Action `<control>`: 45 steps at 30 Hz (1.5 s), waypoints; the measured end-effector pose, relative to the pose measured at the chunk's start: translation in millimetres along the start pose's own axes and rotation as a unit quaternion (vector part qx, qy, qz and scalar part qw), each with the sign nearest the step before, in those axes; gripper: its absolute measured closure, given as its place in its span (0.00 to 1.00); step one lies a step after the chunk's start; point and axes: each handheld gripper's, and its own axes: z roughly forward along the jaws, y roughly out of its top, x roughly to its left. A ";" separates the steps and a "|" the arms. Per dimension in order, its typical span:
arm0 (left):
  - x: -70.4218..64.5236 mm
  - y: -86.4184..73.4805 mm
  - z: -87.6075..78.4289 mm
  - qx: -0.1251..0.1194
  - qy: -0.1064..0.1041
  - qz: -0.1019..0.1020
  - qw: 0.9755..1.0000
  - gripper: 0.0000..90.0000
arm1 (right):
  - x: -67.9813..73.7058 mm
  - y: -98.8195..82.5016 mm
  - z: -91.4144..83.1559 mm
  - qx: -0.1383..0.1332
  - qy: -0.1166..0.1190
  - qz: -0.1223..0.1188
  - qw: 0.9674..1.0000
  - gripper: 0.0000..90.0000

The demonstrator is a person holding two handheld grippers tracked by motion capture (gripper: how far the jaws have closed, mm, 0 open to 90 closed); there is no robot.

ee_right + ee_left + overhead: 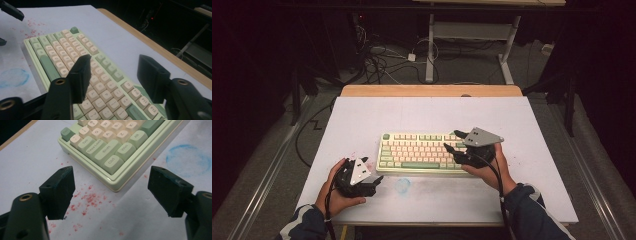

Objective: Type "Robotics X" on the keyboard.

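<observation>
A lab-like recording room was suggested by the surroundings. A white work board (362,120), stained with red specks (87,200) and a blue smear (402,185), was laid on a wooden tabletop (432,90). The space around it was kept dark. Loose cables (377,65) were strewn over the grey floor (272,150) behind the table, beside the white metal legs of another desk (430,50). A mechanical keyboard (419,151) was set out on the board as a test object.
</observation>
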 end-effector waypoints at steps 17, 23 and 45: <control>7.2 11.8 -5.4 0.028 -0.013 -0.040 0.999 0.67 | 6.0 -51.0 -56.5 -0.012 -0.099 0.008 0.995 0.25; 6.1 13.2 -4.0 0.049 -0.020 -0.030 0.998 0.89 | 8.3 -67.5 -71.7 -0.015 -0.105 0.023 0.994 0.26; -43.5 58.8 52.3 0.077 -0.090 0.001 0.993 0.97 | 22.4 -92.5 -76.2 0.037 -0.092 0.008 0.995 0.26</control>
